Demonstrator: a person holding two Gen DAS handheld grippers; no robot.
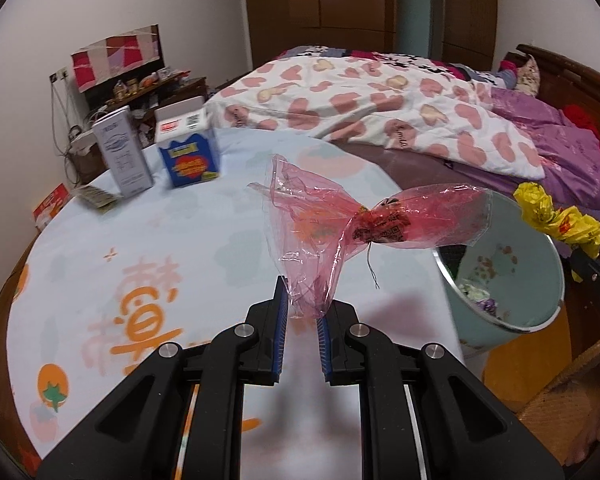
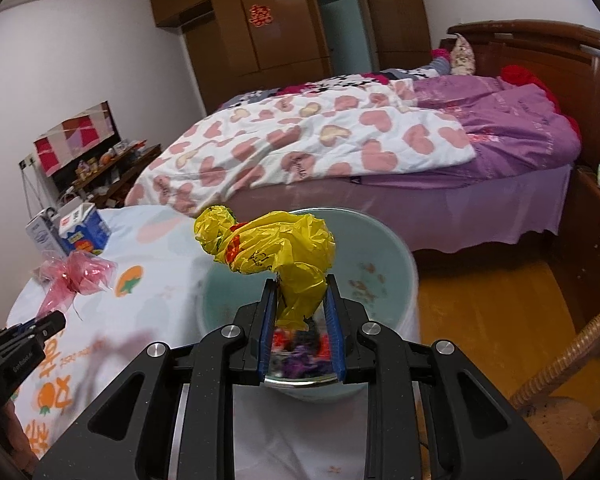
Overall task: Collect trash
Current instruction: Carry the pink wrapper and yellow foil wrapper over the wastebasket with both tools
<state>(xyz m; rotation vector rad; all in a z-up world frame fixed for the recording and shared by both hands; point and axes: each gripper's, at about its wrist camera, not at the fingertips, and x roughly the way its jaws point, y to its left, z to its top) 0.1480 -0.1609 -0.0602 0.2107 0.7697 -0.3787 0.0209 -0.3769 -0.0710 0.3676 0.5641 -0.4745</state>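
Note:
My left gripper is shut on a crumpled pink cellophane wrapper and holds it above the table. The wrapper also shows in the right wrist view, with the left gripper below it. My right gripper is shut on a crumpled yellow plastic bag and holds it over the pale green trash bin. The bin stands right of the table and has some scraps inside. The yellow bag shows at the bin's far rim in the left wrist view.
A blue-and-white carton, a grey-white box and a small flat packet stand at the table's far left. A bed with heart-print and purple quilts lies behind. A cluttered shelf is at the back left. A wicker chair is at right.

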